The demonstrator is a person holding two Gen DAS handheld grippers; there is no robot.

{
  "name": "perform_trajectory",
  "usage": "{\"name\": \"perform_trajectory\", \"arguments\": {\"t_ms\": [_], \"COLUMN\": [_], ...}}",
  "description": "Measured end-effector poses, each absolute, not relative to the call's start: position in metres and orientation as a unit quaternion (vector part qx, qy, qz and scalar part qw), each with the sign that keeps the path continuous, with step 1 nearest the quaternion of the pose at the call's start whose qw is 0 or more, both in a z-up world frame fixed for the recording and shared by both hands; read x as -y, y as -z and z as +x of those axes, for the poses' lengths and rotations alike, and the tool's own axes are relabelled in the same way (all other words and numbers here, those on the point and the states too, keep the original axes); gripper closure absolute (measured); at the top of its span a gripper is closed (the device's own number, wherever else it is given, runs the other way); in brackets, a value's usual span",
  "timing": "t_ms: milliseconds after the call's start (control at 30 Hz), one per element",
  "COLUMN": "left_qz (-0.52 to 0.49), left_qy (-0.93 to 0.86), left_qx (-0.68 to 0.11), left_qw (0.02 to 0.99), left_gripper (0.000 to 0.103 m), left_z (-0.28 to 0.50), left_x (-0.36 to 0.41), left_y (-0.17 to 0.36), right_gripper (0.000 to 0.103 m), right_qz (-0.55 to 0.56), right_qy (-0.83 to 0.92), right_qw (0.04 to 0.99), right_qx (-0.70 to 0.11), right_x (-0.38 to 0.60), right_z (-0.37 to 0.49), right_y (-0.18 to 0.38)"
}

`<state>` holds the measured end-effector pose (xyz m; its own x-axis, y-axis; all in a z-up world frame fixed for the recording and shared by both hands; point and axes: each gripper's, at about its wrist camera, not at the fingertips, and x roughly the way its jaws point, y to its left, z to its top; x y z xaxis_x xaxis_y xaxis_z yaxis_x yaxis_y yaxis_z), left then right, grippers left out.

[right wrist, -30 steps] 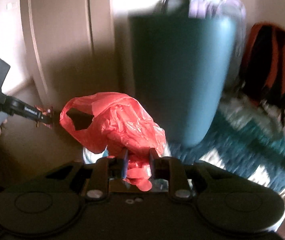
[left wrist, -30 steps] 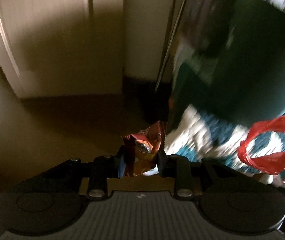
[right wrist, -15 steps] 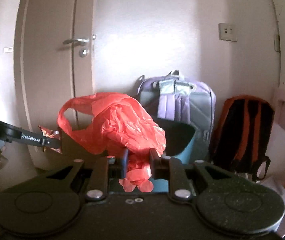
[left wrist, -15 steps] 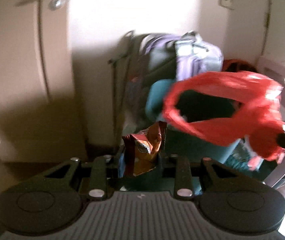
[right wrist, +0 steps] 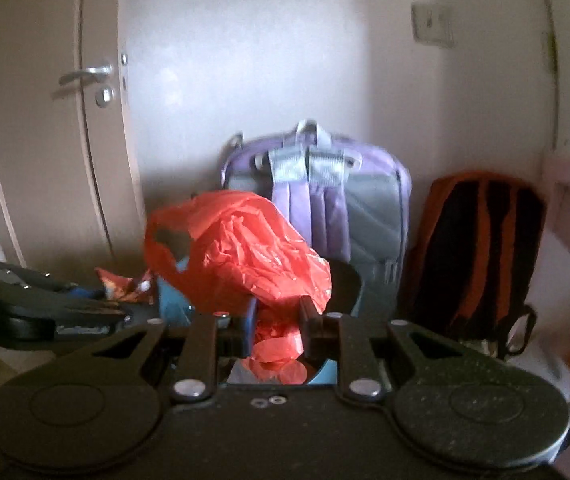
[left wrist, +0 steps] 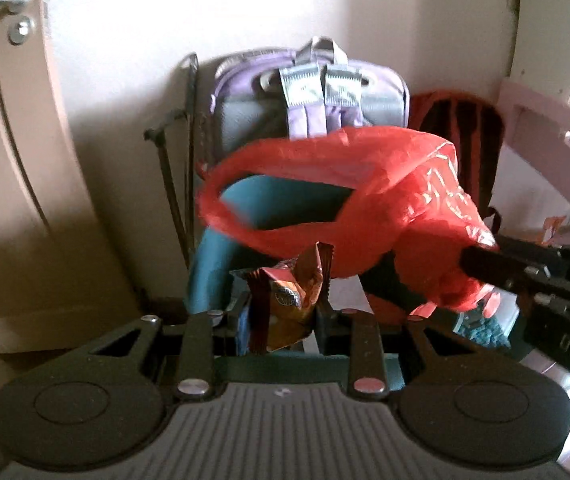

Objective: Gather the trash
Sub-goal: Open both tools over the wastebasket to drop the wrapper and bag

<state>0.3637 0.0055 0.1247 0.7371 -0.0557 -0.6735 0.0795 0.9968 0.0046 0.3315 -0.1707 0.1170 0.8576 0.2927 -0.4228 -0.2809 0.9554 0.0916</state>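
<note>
My left gripper [left wrist: 283, 312] is shut on an orange and brown snack wrapper [left wrist: 289, 300] and holds it just below the open mouth of a red plastic bag [left wrist: 365, 196]. My right gripper [right wrist: 275, 316] is shut on the bunched end of the red plastic bag [right wrist: 245, 252], which hangs in the air. In the right wrist view the left gripper [right wrist: 45, 308] comes in from the left with the wrapper [right wrist: 125, 284] at its tip, beside the bag's handle loop. In the left wrist view the right gripper [left wrist: 525, 268] enters from the right.
A teal bin [left wrist: 221, 248] stands under the bag. Behind it a purple and grey backpack [right wrist: 337, 208] and an orange and black backpack [right wrist: 477, 240] lean on the white wall. A door [right wrist: 45, 120] with a metal handle is at the left. A pink furniture edge [left wrist: 545, 128] is at the right.
Both grippers have risen from near the floor and rug. The left gripper with the wrapper has moved close to the red bag's opening. Both holds are unchanged.
</note>
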Motion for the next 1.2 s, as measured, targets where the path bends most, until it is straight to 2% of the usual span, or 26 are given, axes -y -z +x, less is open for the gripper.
{"name": "perform_trajectory", "arguments": {"t_ms": [200, 633, 700, 833, 967, 1200], "left_qz": [0.039, 0.04, 0.033, 0.02, 0.0, -0.005], "left_qy": [0.038, 0.045, 0.044, 0.046, 0.041, 0.049], "left_qx": [-0.397, -0.438, -0.438, -0.428, -0.413, -0.382], "left_qw": [0.916, 0.897, 0.897, 0.902, 0.91, 0.923], "left_gripper": [0.073, 0.072, 0.065, 0.062, 0.043, 0.042], "left_z": [0.402, 0.424, 0.424, 0.42, 0.411, 0.382], "left_x": [0.008, 0.013, 0.012, 0.009, 0.004, 0.002], "left_y": [-0.102, -0.066, -0.065, -0.069, -0.08, -0.106], "right_gripper": [0.082, 0.076, 0.075, 0.07, 0.065, 0.062], "right_qz": [-0.006, -0.017, -0.018, -0.011, -0.002, 0.002], "right_qy": [-0.157, -0.162, -0.159, -0.156, -0.156, -0.158], "right_qw": [0.954, 0.933, 0.934, 0.935, 0.937, 0.942], "right_qx": [-0.257, -0.32, -0.32, -0.318, -0.312, -0.296], "right_x": [0.159, 0.151, 0.149, 0.151, 0.155, 0.161], "right_z": [0.359, 0.383, 0.383, 0.38, 0.374, 0.353], "right_y": [-0.095, -0.066, -0.067, -0.07, -0.077, -0.096]}}
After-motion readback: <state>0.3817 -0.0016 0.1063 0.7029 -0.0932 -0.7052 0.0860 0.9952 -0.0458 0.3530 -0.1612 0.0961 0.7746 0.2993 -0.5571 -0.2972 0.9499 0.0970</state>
